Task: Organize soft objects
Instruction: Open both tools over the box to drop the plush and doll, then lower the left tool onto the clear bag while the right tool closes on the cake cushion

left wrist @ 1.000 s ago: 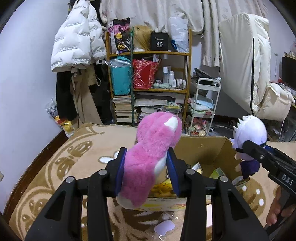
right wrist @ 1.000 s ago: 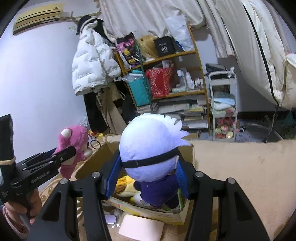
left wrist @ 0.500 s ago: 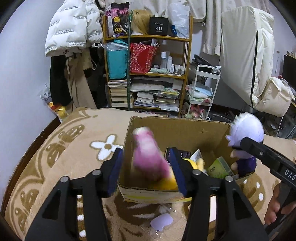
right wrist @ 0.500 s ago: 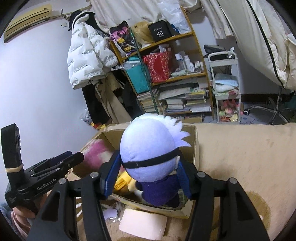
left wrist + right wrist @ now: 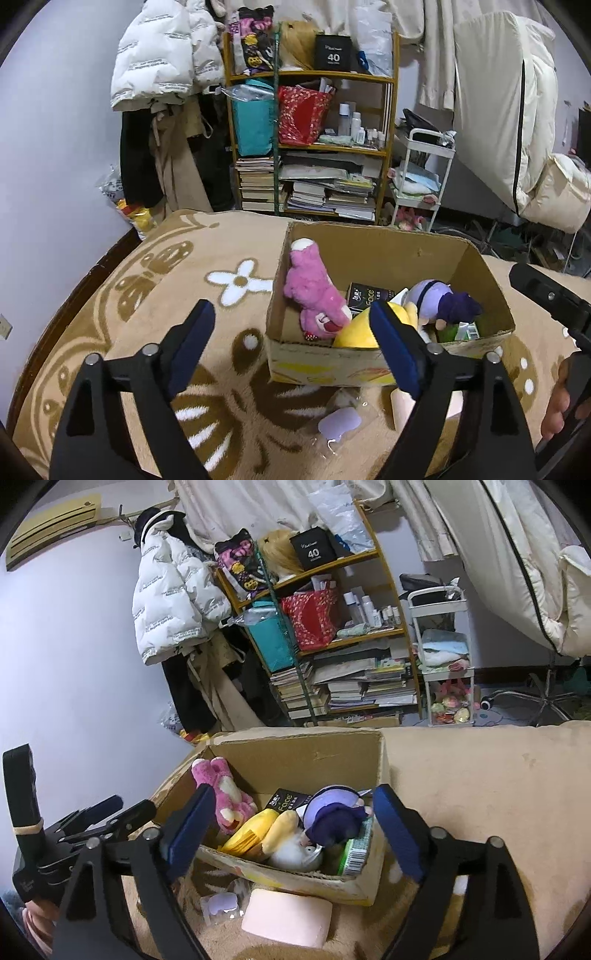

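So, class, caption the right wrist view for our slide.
Open right gripper above cardboard box holding pink bear and purple doll.

The cardboard box (image 5: 388,258) stands on the blanket (image 5: 166,280), before the bookshelf (image 5: 314,147). In it, the bear plush (image 5: 314,295) leans against the left wall; the doll plush (image 5: 443,301) lies at right. A foam block (image 5: 286,917) lies before the box.

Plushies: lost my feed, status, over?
Both claws, left and right, just opened, empty. Pink plushie and purple doll in box. Nothing blocking.
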`<state>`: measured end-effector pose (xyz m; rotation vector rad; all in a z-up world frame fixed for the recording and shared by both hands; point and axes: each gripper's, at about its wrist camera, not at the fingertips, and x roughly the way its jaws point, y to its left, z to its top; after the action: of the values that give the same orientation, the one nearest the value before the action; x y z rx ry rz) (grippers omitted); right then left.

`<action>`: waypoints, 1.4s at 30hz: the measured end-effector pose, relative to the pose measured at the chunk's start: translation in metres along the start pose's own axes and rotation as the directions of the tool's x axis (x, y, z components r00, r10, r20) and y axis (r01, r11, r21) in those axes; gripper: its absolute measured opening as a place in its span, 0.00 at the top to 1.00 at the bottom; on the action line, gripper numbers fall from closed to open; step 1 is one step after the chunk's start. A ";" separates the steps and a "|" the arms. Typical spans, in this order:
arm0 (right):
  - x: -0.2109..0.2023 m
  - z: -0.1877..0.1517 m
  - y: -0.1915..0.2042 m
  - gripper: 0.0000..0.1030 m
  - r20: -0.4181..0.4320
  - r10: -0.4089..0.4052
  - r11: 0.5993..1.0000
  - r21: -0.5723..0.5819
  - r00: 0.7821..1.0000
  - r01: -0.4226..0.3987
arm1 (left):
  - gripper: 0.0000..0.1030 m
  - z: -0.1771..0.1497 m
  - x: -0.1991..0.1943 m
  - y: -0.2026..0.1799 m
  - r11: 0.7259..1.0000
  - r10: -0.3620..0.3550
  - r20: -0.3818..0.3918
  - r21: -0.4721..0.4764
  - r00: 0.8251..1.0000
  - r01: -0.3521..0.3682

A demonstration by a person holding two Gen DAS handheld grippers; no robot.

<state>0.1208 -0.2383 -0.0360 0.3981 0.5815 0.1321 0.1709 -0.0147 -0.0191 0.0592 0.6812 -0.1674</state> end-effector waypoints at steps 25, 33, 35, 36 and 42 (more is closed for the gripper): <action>-0.054 -0.033 0.023 0.00 -0.074 -0.056 0.997 -0.049 0.996 0.052 | 0.01 -0.032 -0.064 0.021 1.000 0.000 -0.095 -0.029 0.995 -0.003; -0.037 -0.051 0.038 0.00 -0.164 -0.079 0.989 -0.139 0.983 0.056 | 0.01 -0.041 -0.057 0.018 0.999 -0.018 -0.115 -0.029 0.993 0.015; -0.031 -0.056 0.041 0.00 -0.182 -0.087 0.985 -0.162 0.979 0.057 | 0.01 -0.041 -0.050 0.018 1.000 -0.010 -0.128 -0.026 0.992 0.006; -0.029 -0.058 0.041 0.00 -0.189 -0.091 0.984 -0.171 0.978 0.059 | 0.01 -0.042 -0.045 0.019 1.000 -0.012 -0.141 -0.030 0.990 0.008; -0.014 -0.067 0.045 0.00 -0.227 -0.118 0.973 -0.222 0.967 0.067 | 0.01 -0.043 -0.017 0.022 0.997 -0.053 -0.204 -0.061 0.978 0.041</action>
<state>0.0708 -0.1780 -0.0617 0.1463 0.8141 0.1517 0.1352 0.0142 -0.0414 0.0064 0.8935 -0.1893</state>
